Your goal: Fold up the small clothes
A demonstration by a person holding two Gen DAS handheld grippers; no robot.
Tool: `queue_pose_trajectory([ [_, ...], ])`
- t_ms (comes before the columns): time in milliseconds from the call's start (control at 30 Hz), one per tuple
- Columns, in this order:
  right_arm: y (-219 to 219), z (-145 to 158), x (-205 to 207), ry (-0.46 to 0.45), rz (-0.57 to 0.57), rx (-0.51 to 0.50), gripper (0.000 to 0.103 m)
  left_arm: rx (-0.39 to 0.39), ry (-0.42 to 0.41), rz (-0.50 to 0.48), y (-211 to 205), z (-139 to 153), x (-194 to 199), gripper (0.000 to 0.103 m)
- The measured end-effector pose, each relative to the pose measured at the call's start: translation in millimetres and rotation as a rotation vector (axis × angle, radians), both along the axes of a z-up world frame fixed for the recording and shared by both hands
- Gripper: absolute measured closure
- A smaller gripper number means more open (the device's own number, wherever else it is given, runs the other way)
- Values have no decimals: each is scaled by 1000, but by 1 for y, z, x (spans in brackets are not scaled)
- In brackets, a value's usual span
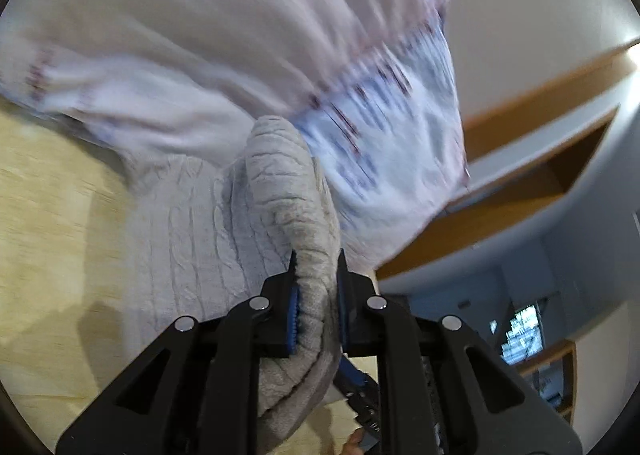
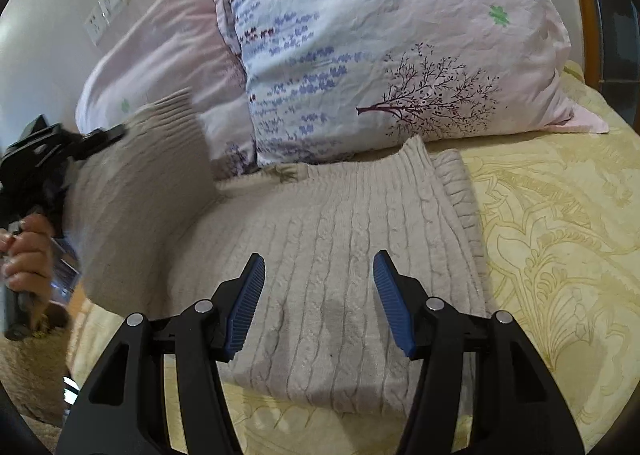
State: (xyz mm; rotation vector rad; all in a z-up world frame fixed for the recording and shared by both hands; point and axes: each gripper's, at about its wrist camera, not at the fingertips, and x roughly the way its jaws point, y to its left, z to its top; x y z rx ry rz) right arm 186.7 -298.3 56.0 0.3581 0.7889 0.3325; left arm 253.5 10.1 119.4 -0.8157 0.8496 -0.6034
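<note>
- The sweater point(image 2: 340, 255) is a beige cable-knit piece. Most of it lies flat on the bed point(image 2: 560, 255), on the yellow patterned cover, just in front of the pillows.
- The left tool point(image 1: 316, 271) is closed on a thick fold of the sweater and holds it above the bed. In the right wrist view this lifted part stands up at the left side as a blurred flap, so I judge it is being carried across the flat part to make a fold.
- The grip takes several layers of knit between the blue pads point(image 1: 294, 319), probably so that the heavy fabric does not slip during the lift.
- The right tool point(image 2: 318, 279) is wide open and holds nothing. It hovers over the near part of the sweater, with its fingers pointing toward the pillows.
- I think the right tool waits there so it can press or steady the flat part when the flap comes over, but this is only a guess.
- The big flowered pillow point(image 2: 380, 47) touches the far edge of the sweater, and a pink pillow point(image 2: 160, 55) lies behind it to the left.
- The fold is not finished yet.
</note>
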Motion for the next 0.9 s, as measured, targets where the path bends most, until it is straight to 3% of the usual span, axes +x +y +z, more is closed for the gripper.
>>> queue_pose_trajectory([
  [100,-9,1,-2,-5,-11,19,45,-17,22,-59,-40,-16,5,89],
  [267,-30,-1,-4,15,-62,38,45,-25,160,-159,-99,-65,15,86],
  [333,-42,-2,-2,29,-80,68,45,-97,216,-222,-111,-80,16,85],
  [367,-48,-2,-2,36,-85,85,45,-131,221,-258,-113,-80,14,83],
  [400,-54,-1,0,41,-85,106,45,-133,209,-272,-113,-76,12,70],
  [433,-59,0,2,48,-80,129,45,-118,158,-281,-108,-66,7,58],
  [533,-72,-2,10,91,-50,251,45,-12,12,-236,-78,-34,-7,48],
  [633,-76,-10,30,168,-3,401,45,167,-33,-120,-49,-24,-16,39],
  [733,-68,-19,49,230,24,448,45,304,-17,-41,-29,-30,-20,36],
  [900,-50,-42,76,341,23,465,45,369,85,-22,-8,-64,-15,35],
])
